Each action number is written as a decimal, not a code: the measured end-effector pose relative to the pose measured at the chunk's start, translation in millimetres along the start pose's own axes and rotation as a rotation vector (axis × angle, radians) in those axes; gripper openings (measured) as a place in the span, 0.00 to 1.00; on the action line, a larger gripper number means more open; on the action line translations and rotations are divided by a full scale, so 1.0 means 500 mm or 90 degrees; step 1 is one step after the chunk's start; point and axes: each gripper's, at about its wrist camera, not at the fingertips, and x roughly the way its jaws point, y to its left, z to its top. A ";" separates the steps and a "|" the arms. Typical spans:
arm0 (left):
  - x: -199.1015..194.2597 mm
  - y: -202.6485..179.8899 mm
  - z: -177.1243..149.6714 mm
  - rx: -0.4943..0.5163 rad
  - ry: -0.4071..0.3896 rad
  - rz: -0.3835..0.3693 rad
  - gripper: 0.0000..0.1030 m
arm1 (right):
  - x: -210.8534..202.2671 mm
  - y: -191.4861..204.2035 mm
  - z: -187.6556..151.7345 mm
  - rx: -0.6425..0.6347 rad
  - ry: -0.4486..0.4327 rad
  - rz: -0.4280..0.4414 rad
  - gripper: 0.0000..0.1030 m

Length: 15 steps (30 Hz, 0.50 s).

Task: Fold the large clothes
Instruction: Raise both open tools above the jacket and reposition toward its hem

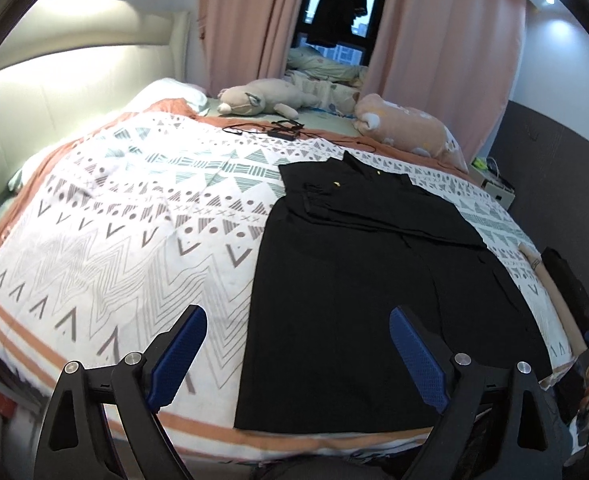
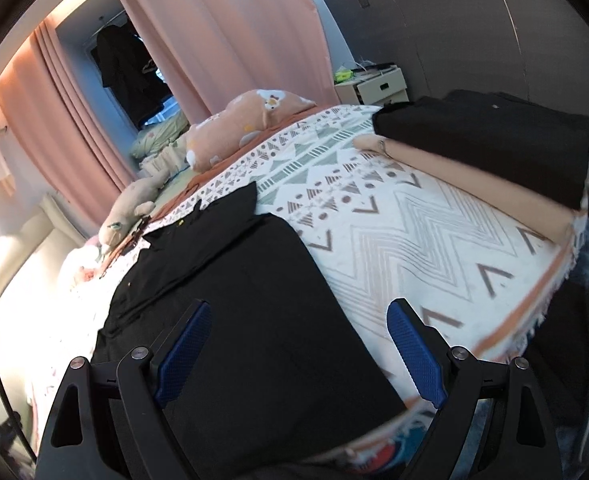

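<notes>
On the patterned bedspread, the black dress lay lengthwise, collar pointing at the curtains; both grippers were spread wide, holding nothing

Bedspread: white ground, grey and sage-green geometric print of triangles, chevrons, dots and zigzags, orange border stripes. Garment: plain black, small yellow details near the collar. Curtains: salmon pink. Plush toy: beige. Long pillow: peach with white patches. Gripper finger pads: blue, textured, on black frames. Folded stack: black over tan.
</notes>
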 end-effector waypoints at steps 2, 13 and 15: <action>-0.018 0.018 -0.020 -0.015 -0.004 0.004 0.90 | -0.012 -0.013 -0.010 -0.006 0.008 0.002 0.87; -0.027 0.102 -0.112 -0.132 0.019 -0.032 0.96 | -0.003 -0.055 -0.067 -0.012 0.090 0.034 0.87; -0.022 0.107 -0.126 -0.146 0.027 -0.041 0.96 | 0.008 -0.064 -0.080 -0.005 0.106 0.048 0.87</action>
